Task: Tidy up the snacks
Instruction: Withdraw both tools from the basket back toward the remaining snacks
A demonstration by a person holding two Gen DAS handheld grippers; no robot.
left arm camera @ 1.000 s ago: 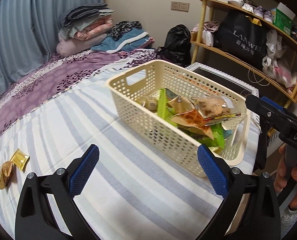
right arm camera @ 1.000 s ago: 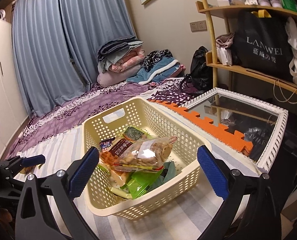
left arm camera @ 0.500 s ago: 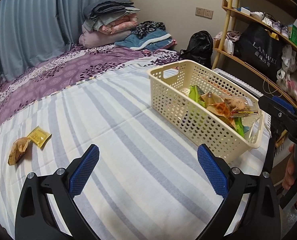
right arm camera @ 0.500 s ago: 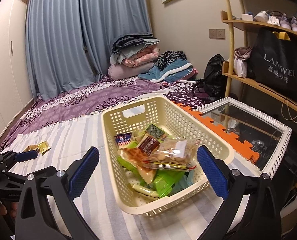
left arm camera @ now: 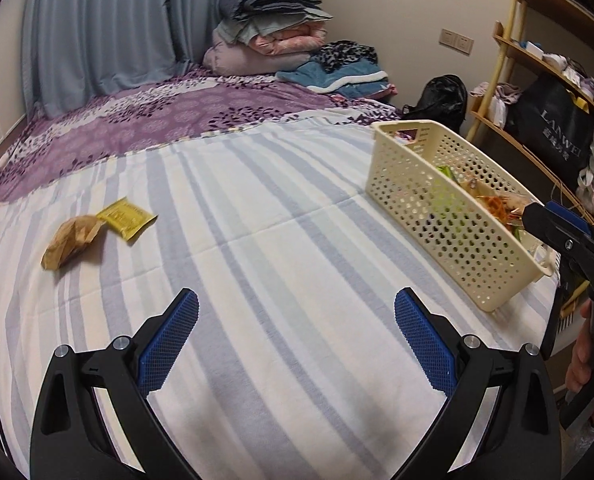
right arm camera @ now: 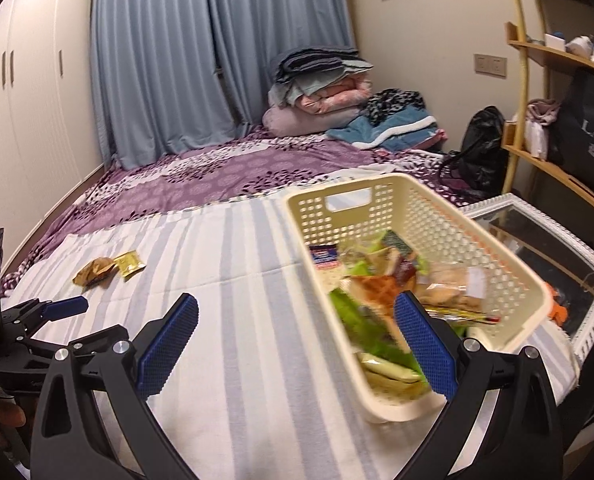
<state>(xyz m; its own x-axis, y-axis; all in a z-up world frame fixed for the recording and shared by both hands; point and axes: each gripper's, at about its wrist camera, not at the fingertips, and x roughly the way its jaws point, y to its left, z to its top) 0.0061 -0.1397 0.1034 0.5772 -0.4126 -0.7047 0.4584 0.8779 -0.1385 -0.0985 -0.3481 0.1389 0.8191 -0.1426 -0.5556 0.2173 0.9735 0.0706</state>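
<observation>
both tongs [left arm camera: 296,338] [right arm camera: 296,338] spread, empty; brown packet [left arm camera: 71,235], yellow packet [left arm camera: 126,217] touching, well apart from basket [left arm camera: 449,216].

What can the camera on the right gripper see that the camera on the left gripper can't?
Only the right wrist view shows the white wardrobe, the glass table and down into the basket's snack pile. Only the left wrist view shows the basket's long outer wall. Both show the cream basket, the brown packet, the yellow packet and the striped sheet.
</observation>
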